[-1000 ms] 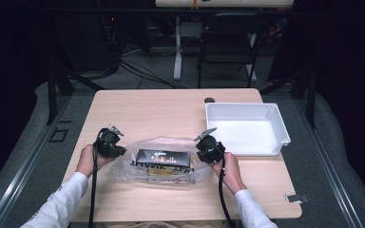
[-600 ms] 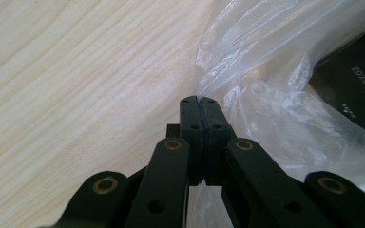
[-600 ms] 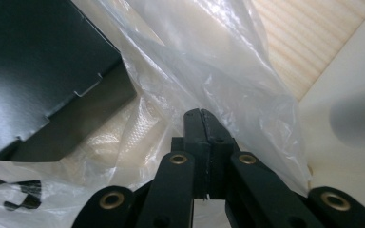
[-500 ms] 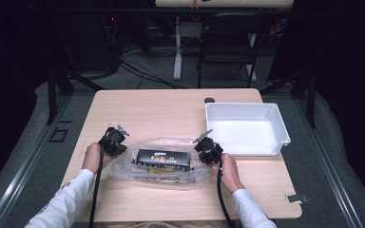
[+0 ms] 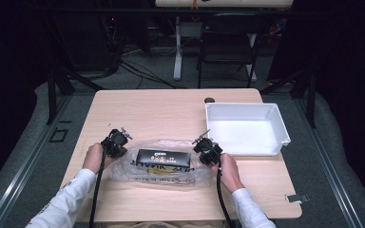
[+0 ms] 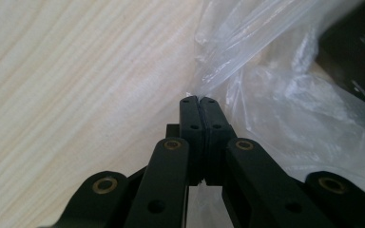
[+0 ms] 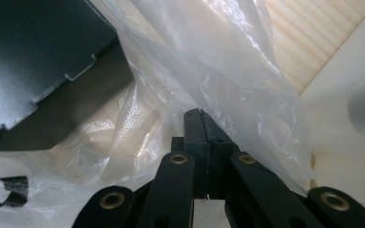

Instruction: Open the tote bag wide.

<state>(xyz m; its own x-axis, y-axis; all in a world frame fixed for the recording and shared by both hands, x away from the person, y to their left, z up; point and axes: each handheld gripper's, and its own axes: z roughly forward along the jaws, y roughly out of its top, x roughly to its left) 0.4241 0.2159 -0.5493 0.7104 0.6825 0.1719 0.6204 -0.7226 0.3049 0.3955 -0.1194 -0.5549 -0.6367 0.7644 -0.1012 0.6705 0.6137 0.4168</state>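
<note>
Near edge of the table (image 5: 138,209): two sleeved forearms come in, one gripper in each hand; left gripper (image 5: 115,142) sits at the left end of the clear plastic bag (image 5: 159,166), right gripper (image 5: 208,151) at its right end; bag lies flat across the near middle of the table, closer to the near edge than the far one.

Left gripper (image 6: 200,100) jaws fully closed, a thin fold of bag film pinched at the tips; right gripper (image 7: 198,116) jaws likewise closed tight, film caught between them, though whether it has more than one layer is hard to tell through the glare.

Inside the bag: black box (image 5: 164,156) with pale lettering, stiff, flat-sided; something pale underneath it, probably paper or mesh packing.

Handling: film is thin, soft, slippery, tears if yanked; box gives the weight, likely light to moderate, and will slide inside the bag if one end lifts first; best hold is the loose film at both ends as now, lifted evenly; a pinch on a single layer may slip out.

Farther right: white tray (image 5: 278,124), at the right edge; small dark round thing (image 5: 209,100) near the far edge.
</note>
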